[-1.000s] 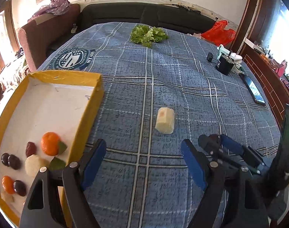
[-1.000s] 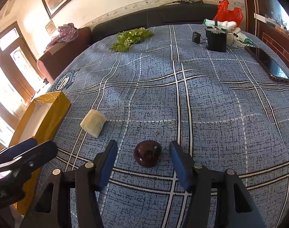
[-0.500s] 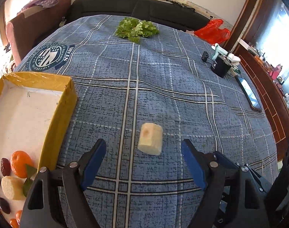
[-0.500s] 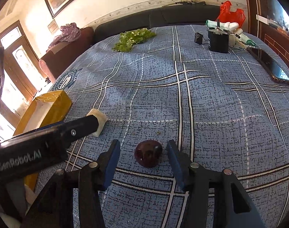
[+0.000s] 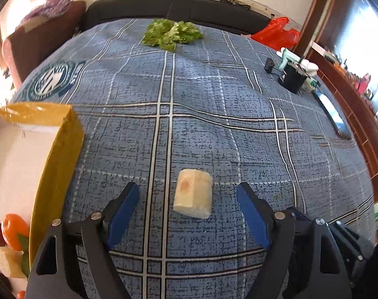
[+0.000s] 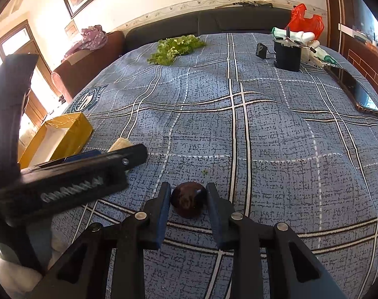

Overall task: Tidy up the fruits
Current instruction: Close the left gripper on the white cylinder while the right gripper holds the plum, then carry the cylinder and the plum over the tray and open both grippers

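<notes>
Resting between the blue pads of the right tongs [image 6: 187, 205], the dark round fruit [image 6: 187, 203] is pinched on the plaid tabletop [image 6: 276, 149]; half a second ago the pads stood clear of it. Only the left view shows the pale, blunt-cut cylinder [image 5: 193, 193] lying between the wide-spread left tongs [image 5: 189, 211], now nearer than before, and the orange [image 5: 14, 230] inside the yellow box [image 5: 54, 164]. The right view shows just the cylinder's tip behind the left tongs' black body.
</notes>
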Demonstrator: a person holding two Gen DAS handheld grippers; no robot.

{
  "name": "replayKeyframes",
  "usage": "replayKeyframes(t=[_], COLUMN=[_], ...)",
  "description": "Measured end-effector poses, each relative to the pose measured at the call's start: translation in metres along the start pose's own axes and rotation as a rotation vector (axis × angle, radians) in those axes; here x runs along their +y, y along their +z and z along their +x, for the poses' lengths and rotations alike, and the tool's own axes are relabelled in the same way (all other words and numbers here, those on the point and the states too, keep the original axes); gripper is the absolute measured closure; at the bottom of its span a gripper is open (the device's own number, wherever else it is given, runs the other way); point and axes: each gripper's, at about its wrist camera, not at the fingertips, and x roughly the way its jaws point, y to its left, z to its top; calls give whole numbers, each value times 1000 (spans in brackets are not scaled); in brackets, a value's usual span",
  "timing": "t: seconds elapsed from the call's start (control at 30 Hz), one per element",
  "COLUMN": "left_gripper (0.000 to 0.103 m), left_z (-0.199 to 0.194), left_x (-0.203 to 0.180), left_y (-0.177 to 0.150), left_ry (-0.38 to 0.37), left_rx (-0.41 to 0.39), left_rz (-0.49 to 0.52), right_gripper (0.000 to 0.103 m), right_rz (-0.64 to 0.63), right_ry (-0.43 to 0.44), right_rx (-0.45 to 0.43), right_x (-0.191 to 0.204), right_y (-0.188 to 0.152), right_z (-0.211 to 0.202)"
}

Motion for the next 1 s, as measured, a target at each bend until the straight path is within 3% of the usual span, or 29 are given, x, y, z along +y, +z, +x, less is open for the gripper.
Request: replayKeyframes(t=[0.03, 0.1, 0.2, 0.5, 1.0], left_gripper=[29, 62, 75, 75, 74], left_z=[0, 2, 0, -22, -129], left_x=[-2, -3, 1, 11, 74], left_y=[-1, -2, -2, -9, -54], left_ry=[19, 35, 18, 9, -22], left_rx=[-10, -14, -23, -50, -178], left_rz=[16, 29, 21, -23, -184], right_gripper=[72, 72, 72, 72, 72], right_rz=[0, 1, 0, -4, 6], right_ry=[0, -1, -1, -25, -15], right_rx=[1, 1, 1, -16, -92], right_x=[0, 0, 0, 0, 4], right_y=[0, 0, 1, -1, -5], right_z=[0, -1, -1, -5, -19])
